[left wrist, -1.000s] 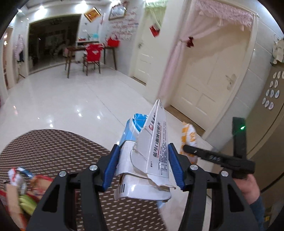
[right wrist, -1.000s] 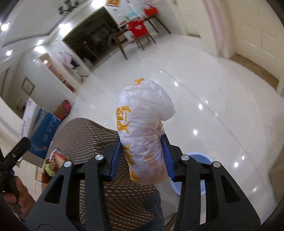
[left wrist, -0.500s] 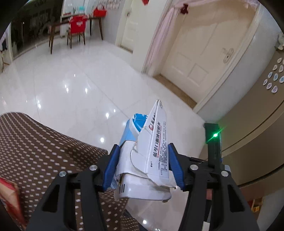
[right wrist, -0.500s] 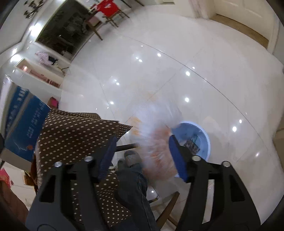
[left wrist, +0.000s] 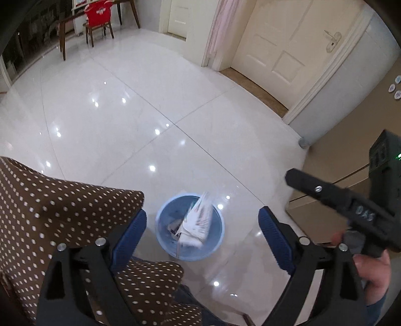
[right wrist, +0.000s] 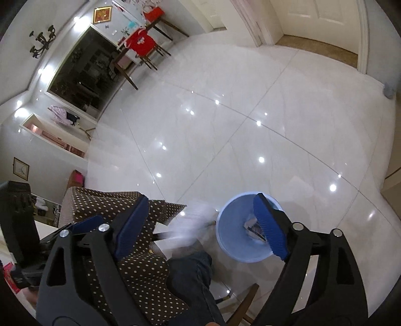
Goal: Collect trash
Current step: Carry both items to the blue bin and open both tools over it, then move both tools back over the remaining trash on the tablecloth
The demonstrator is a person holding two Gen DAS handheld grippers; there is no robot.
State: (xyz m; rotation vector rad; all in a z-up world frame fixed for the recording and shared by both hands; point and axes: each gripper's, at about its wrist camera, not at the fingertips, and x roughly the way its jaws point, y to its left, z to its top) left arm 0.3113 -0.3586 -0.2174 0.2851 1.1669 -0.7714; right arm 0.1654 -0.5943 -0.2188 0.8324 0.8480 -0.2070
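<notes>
A brown tablecloth with white dots (left wrist: 62, 213) drapes over the table corner at the lower left of the left wrist view, and its hanging edge comes close to the left side of the pale blue wastebasket (left wrist: 163, 225) that stands on the glossy white tile floor (left wrist: 150, 100). In the right wrist view a denim-clad leg (right wrist: 190, 275) of the person sits just below the basket, beside a wooden chair leg (right wrist: 244, 301).

Beyond the basket the floor lies wide and bare as far as a cream panelled door (left wrist: 288, 50) on the right and a wooden chair with a red cover (left wrist: 96, 17) at a far table.

The left gripper (left wrist: 203, 235) hangs above the basket; its jaws have just been opening and now stand wide, with nothing between the blue pads. Seen through that gap, the crumpled white medicine carton (left wrist: 198, 223) sits partly in the basket, its upper end sticking up past the rim. In the right wrist view it is a pale blur (right wrist: 190, 225) just left of the rim, so whether it has come to rest cannot be told.

The right gripper (right wrist: 200, 225) has likewise just been opening its jaws and holds nothing. Its right pad overlaps the basket, inside which lie scraps of white rubbish (right wrist: 253, 227). In the left wrist view a hand (left wrist: 373, 273) grips the right gripper's handle, well to the right of the basket.
</notes>
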